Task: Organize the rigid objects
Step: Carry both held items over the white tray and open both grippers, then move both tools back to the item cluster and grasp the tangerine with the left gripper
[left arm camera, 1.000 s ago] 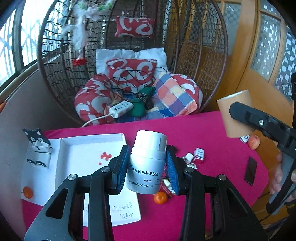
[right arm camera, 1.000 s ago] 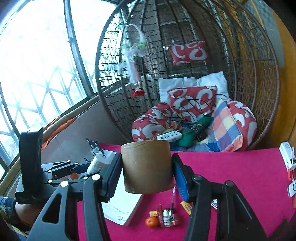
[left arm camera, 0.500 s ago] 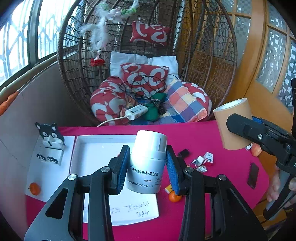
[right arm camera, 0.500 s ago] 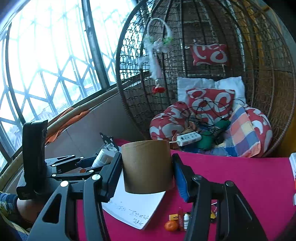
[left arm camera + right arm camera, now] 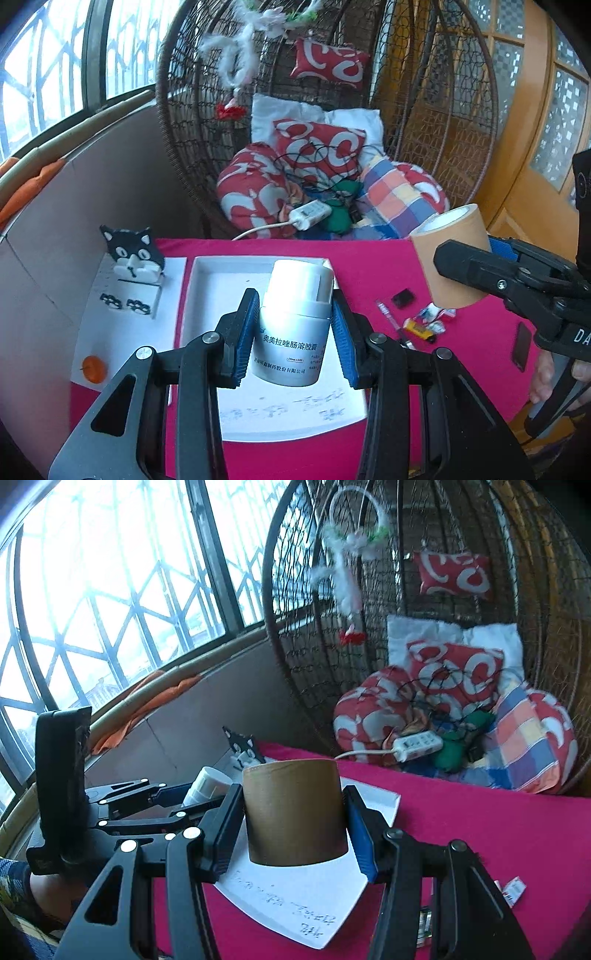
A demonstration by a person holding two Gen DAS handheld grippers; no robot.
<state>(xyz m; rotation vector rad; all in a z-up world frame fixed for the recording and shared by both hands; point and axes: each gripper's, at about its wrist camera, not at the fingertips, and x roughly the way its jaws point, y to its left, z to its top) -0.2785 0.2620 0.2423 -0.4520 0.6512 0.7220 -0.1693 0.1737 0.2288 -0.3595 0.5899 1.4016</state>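
Midway, judging by the layout: left gripper (image 5: 293, 332) clamped on a white medicine bottle (image 5: 291, 328), carried in the air over the white tray (image 5: 207, 273). Right gripper (image 5: 295, 827) clenched round a brown cardboard tube (image 5: 295, 808), likewise aloft above that tray's near corner. Nothing seen resting in the tray yet. Left scattered on the pink tablecloth (image 5: 369, 258): small packets (image 5: 424, 325), a dark chip (image 5: 403, 297), an orange fruit (image 5: 94, 367) off on white paper.

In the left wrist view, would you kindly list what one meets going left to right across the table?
Small orange fruit → black cat-shaped stand → white plastic bottle in the left gripper → small black square → brown cardboard tube in the right gripper.
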